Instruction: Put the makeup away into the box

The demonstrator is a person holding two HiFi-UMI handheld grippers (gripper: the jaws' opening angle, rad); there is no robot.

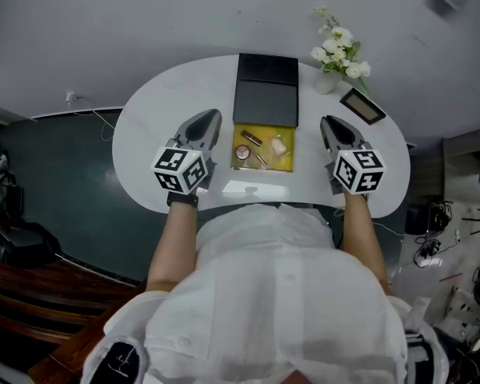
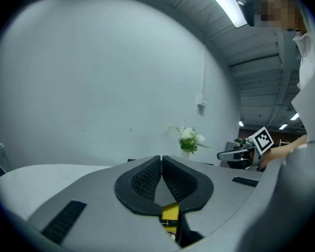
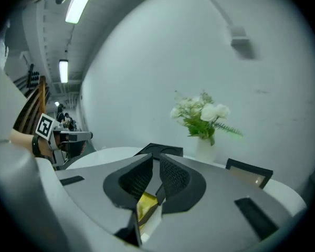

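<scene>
The box (image 1: pixel 286 126) lies open at the table's middle, with a yellow lining and its black lid (image 1: pixel 266 90) folded back behind it. Inside it are a round compact (image 1: pixel 242 152), a lipstick (image 1: pixel 252 138) and a pale pink item (image 1: pixel 278 145). My left gripper (image 1: pixel 202 130) hovers left of the box, its tips touching (image 2: pixel 161 159) and nothing between them. On the box's right my right gripper (image 1: pixel 330 130) hovers, its jaws a narrow slit apart (image 3: pixel 156 159) and empty. A strip of yellow lining (image 3: pixel 146 203) shows under the jaws.
A white vase of flowers (image 1: pixel 340 54) and a lying picture frame (image 1: pixel 362 105) stand at the table's back right. The white oval table (image 1: pixel 144 134) has a grey wall behind it. A cable runs along the floor at the left.
</scene>
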